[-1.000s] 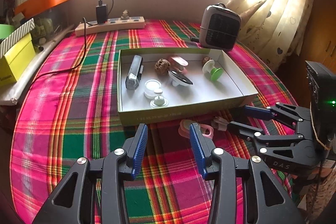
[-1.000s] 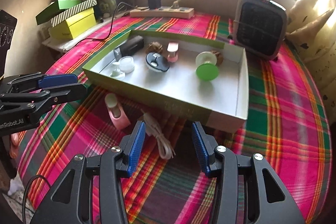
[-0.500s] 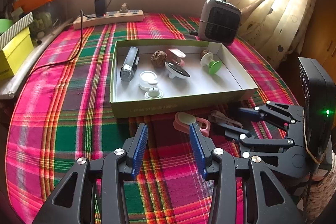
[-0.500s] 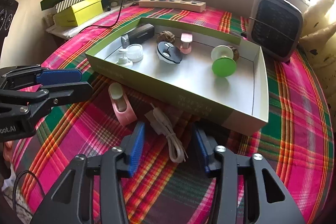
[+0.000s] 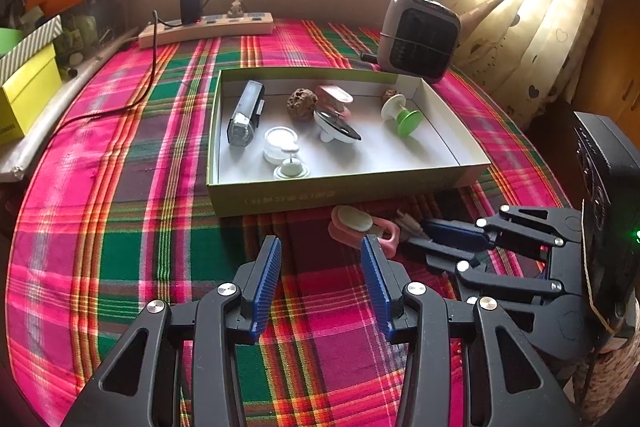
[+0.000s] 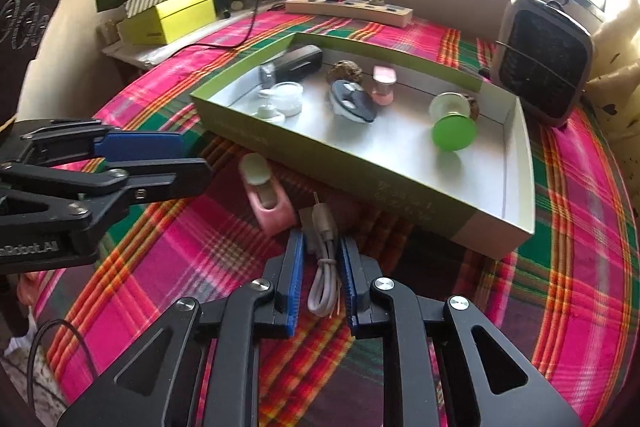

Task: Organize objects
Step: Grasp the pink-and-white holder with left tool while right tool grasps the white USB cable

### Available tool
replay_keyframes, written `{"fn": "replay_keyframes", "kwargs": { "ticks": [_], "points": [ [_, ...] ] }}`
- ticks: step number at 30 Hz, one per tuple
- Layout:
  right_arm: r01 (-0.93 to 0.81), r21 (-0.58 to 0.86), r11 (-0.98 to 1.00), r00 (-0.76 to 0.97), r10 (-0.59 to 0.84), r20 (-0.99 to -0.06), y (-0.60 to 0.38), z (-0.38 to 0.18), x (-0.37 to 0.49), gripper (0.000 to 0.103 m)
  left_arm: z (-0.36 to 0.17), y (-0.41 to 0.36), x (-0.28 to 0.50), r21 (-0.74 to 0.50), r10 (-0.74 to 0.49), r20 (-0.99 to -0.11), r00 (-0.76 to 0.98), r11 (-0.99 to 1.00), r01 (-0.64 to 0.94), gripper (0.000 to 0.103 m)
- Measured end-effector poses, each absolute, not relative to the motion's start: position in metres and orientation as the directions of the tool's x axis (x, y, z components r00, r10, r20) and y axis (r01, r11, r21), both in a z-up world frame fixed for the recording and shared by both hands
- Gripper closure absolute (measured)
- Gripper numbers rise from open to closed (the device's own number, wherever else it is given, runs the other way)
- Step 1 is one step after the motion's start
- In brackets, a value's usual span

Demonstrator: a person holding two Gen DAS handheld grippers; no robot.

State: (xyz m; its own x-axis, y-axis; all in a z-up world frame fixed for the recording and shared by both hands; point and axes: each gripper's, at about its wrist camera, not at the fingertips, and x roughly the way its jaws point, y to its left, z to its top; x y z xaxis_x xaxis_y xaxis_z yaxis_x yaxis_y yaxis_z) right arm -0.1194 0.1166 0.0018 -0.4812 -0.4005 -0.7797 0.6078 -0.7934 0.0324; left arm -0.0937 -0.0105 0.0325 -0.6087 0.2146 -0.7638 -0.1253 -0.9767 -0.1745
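1. The right gripper point(image 6: 320, 259) has just closed its jaws on the coiled white cable point(image 6: 324, 267), whose long axis runs along the fingers, toward the box point(image 6: 400, 195) just ahead
2. The left gripper point(image 5: 320, 267) hangs with jaws wide and empty, the pink clip point(image 5: 362, 227) just beyond them

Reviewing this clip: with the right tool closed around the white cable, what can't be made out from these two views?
- White cable, left wrist view: mostly hidden behind the right tool; only its plug ends show.
- Printing on the green box front wall: too blurred to read in both views.
- Brown lump, right wrist view: mostly hidden behind the green-and-white spool.
- Pink object, left wrist view: near end covered by the left tool.
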Motion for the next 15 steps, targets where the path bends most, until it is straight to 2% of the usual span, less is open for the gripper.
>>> {"fn": "replay_keyframes", "kwargs": {
  "ticks": [15],
  "points": [
    [0.665, 0.082, -0.742, -0.423, -0.465, -0.777, 0.102, 0.000, -0.102, 0.085, 0.031, -0.004, -0.095, -0.190, 0.238, -0.772, -0.590, -0.971, -0.144, 0.061]
  ]
}}
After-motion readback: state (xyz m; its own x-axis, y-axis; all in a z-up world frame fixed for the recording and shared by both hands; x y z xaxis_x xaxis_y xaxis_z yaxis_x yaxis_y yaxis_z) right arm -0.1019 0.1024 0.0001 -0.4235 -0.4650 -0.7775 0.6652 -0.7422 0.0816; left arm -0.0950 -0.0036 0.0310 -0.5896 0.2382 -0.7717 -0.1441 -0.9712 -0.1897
